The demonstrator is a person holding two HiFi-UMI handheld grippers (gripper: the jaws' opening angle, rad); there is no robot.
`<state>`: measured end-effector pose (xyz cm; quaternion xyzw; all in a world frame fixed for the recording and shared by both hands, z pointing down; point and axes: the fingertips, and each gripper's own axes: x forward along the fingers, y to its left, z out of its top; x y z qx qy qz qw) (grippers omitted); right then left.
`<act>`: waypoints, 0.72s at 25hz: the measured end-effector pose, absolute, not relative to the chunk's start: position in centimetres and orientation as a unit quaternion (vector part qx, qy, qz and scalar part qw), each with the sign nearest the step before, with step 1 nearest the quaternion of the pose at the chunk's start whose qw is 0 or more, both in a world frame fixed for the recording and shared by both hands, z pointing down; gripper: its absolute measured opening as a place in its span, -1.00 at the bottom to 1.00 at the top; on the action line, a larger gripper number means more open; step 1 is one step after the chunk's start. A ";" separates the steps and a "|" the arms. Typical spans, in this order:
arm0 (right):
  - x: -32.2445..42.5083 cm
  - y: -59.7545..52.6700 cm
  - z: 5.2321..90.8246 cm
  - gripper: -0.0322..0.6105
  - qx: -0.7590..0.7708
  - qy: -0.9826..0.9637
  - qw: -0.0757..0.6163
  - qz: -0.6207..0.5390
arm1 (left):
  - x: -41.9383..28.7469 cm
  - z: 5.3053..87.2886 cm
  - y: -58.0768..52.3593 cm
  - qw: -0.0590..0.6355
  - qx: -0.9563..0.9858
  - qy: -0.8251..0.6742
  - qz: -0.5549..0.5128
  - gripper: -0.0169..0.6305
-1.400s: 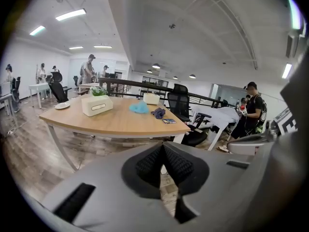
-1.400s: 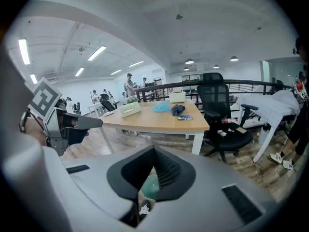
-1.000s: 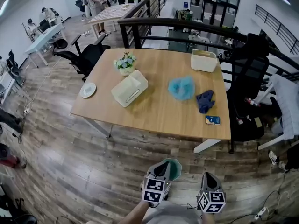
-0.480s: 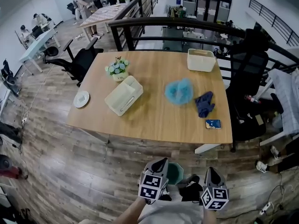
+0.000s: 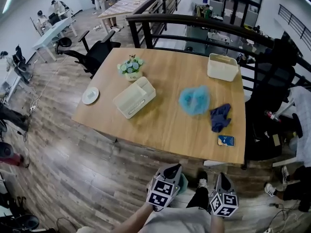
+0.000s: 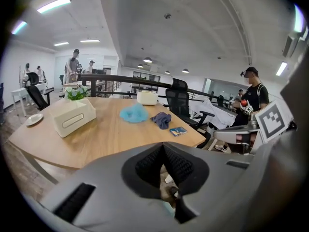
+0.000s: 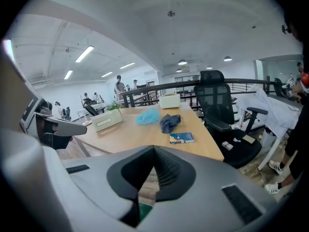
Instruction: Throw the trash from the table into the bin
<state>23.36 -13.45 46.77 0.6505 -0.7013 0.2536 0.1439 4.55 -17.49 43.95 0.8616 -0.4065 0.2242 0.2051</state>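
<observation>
This is an open-plan office. Black swivel chairs (image 5: 95, 57) stand around the wooden table (image 5: 165, 120), a black railing (image 5: 194, 19) runs behind it, and past its far left corner people are at white desks (image 5: 51, 30) (strip lights (image 6: 53, 5) overhead).

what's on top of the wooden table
A flower pot, a cream box, a white plate, a cream basket, a light blue wad, a dark blue cloth and a small blue packet. Whether the cream basket holds anything cannot be told.
</observation>
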 end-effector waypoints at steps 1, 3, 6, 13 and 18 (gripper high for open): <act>23.6 -14.4 46.9 -0.89 0.642 -0.709 0.147 0.253 | 5.0 44.0 -18.0 0.206 0.860 -0.409 0.224 -0.86; 24.1 -16.5 47.1 -0.89 0.624 -0.725 0.154 0.249 | 6.2 44.2 -19.1 0.208 0.857 -0.414 0.227 -0.86; 25.6 -19.6 47.3 -0.89 0.598 -0.747 0.167 0.240 | 8.2 44.5 -20.6 0.212 0.851 -0.419 0.236 -0.86; 28.9 -25.4 48.3 -0.89 0.513 -0.803 0.211 0.217 | 14.2 45.2 -23.6 0.232 0.837 -0.435 0.238 -0.86; 29.5 -27.7 50.1 -0.79 0.398 -0.855 0.269 0.195 | 16.6 45.8 -25.1 0.256 0.818 -0.458 0.235 -0.86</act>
